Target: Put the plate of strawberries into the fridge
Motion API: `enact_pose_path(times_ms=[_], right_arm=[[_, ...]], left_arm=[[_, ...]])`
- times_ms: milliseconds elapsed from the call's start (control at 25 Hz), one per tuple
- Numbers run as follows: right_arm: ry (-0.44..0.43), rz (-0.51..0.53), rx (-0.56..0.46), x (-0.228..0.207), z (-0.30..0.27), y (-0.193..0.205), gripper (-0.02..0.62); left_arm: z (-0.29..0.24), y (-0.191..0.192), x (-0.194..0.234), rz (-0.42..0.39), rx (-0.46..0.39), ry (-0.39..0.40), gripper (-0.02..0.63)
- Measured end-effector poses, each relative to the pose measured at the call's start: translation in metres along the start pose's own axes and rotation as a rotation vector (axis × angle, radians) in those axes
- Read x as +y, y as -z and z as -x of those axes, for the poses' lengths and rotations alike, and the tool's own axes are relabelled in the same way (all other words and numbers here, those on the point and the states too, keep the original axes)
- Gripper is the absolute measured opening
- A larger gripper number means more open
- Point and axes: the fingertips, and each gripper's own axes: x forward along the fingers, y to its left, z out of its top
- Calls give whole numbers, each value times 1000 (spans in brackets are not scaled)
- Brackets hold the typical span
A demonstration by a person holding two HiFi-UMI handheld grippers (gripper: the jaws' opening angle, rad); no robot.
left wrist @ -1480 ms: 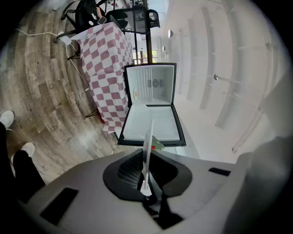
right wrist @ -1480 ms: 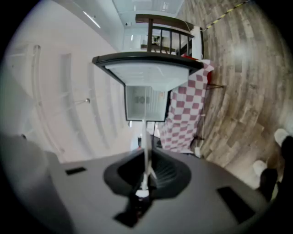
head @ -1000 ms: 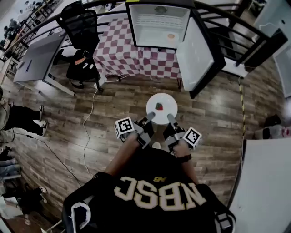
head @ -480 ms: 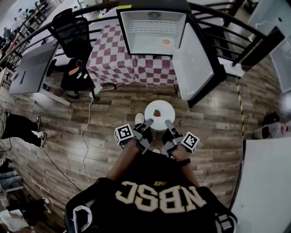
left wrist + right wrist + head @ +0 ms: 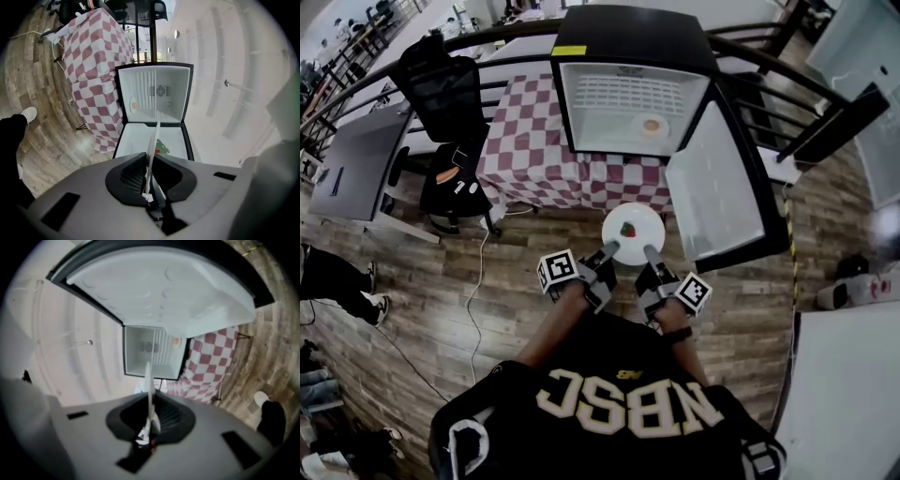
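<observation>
Both sets of jaws are closed to a narrow gap on the rim of one white plate. In the left gripper view the plate runs edge-on straight out from between the pads of the left gripper. The right gripper view shows the same thin edge clamped in the right gripper.

From the head view, the left gripper bites the rim at about 7 o'clock and the right gripper at about 5 o'clock. The plate is held level in the air between them, above the wooden floor. A strawberry lies on the plate just toward 9 o'clock of its middle, clear of both pairs of jaws.

At 12 o'clock from the plate stands the open fridge, with a small orange item already inside it. Its door hangs open toward 2 o'clock. A checked tablecloth hangs beneath the fridge, toward 10 o'clock.
</observation>
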Motion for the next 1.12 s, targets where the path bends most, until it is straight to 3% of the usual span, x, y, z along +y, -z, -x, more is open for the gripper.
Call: enact_pose_path(times_ms=[520,840,1120], right_arm=[[11,-17,-28,20,-150,-25,40],[23,11,-63,41,-182,-56,40],[35,-16,-30,39,-204,-85,40]], left_arm=[[-46,-146,-25,18,28,-14,34],[-80,-178,-42,55,73,0,34],[-111,-192,-43,65,49,-29,34]])
